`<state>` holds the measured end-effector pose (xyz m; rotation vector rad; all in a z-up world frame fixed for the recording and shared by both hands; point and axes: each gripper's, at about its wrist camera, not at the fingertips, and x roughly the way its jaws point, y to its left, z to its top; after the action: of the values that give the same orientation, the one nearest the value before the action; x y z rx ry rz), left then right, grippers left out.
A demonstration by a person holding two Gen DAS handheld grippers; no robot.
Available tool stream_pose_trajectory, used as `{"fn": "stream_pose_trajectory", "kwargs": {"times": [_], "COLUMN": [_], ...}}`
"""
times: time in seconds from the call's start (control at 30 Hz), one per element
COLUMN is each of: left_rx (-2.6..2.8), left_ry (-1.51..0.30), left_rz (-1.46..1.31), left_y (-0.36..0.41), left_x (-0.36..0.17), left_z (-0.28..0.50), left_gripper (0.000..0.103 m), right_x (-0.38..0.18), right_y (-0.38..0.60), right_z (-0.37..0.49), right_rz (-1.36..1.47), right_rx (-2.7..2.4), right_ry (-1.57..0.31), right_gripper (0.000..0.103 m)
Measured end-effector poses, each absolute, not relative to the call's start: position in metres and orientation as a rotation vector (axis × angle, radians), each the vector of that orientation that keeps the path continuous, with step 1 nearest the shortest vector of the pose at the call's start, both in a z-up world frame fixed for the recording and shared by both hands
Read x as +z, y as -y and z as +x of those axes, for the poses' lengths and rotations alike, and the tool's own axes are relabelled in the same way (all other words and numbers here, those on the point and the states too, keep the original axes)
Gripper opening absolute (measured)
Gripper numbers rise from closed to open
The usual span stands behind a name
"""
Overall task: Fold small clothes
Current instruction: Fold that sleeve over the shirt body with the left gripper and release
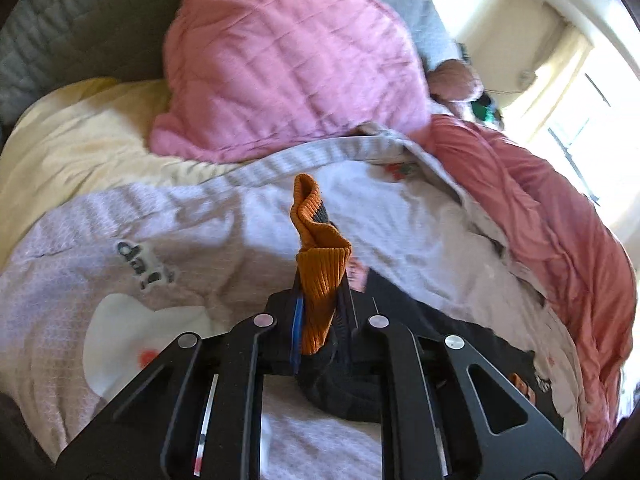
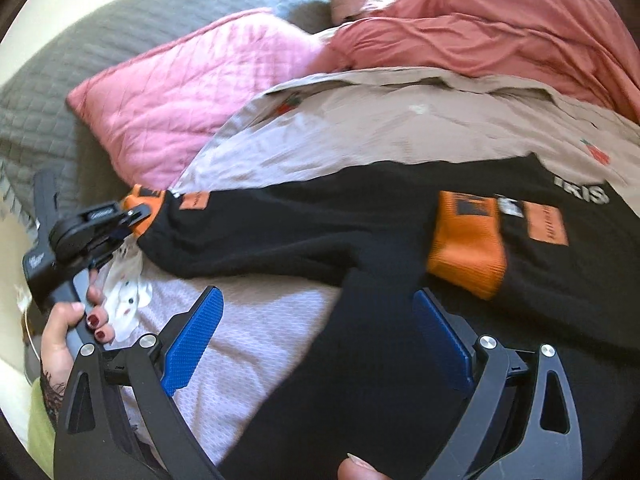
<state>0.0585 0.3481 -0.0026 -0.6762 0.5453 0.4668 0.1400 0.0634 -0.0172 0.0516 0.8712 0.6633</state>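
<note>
Our left hand-held gripper [image 1: 320,300] clamps the black sweatshirt's ribbed orange cuff [image 1: 322,276]. Our right hand-held gripper [image 2: 316,332] gapes empty over the sleeve [image 2: 280,236]; next, we fold it inward.

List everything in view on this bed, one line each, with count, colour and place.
black garment: one, black with orange cuffs, spread across the blanket
orange cuff: one clamped in the left gripper; the other lying flat on the garment
printed blanket: one, pale pink-beige with small prints, under the garment
pink pillow: one, quilted, beyond the blanket
coral cloth: one, bunched at the far right
grey quilt: one, behind the pillow
yellow sheet: one, pale, left of the pillow
left gripper: black, shut on the cuff
right gripper: black with blue pads, open, over a black sleeve
hand: holds the left gripper's handle
</note>
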Motion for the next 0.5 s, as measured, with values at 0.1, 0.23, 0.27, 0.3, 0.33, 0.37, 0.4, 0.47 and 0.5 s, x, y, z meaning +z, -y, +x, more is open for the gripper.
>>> {"fn": "stream_pose_trajectory", "kwargs": {"times": [0.1,0.23,0.27,0.3,0.33,0.37,0.4,0.47,0.5], "left_rx": [0.409,0.306,0.284,0.243,0.211,0.18,0.141,0.085,0.041], "left_ry": [-0.509,-0.467,-0.463,-0.459,-0.457,-0.457,-0.463,-0.471,-0.481], "left_rz": [-0.626,-0.556,-0.556,-0.566,-0.571,-0.568,-0.55,-0.521,-0.504], "left_y": [-0.333,-0.301,-0.295,-0.283,-0.274,-0.264,-0.248,-0.224,-0.207], "left_x": [0.009,0.025,0.028,0.032,0.034,0.036,0.04,0.045,0.047], "left_z": [0.057,0.057,0.056,0.057,0.059,0.06,0.064,0.069,0.074], "left_gripper": [0.007,0.007,0.007,0.007,0.007,0.007,0.007,0.007,0.007], "right_x": [-0.014,-0.014,-0.016,-0.017,-0.019,-0.021,-0.022,-0.025,-0.026], "right_y": [-0.032,0.01,0.022,0.037,0.047,0.059,0.073,0.092,0.103], "right_z": [0.141,0.141,0.141,0.141,0.142,0.142,0.142,0.143,0.142], "right_rz": [0.093,0.118,0.124,0.133,0.138,0.148,0.163,0.19,0.204], "right_rx": [0.618,0.548,0.528,0.501,0.483,0.461,0.436,0.402,0.386], "right_ry": [-0.868,-0.868,-0.87,-0.874,-0.878,-0.883,-0.887,-0.892,-0.893], "right_gripper": [0.095,0.095,0.095,0.095,0.095,0.095,0.095,0.095,0.095]}}
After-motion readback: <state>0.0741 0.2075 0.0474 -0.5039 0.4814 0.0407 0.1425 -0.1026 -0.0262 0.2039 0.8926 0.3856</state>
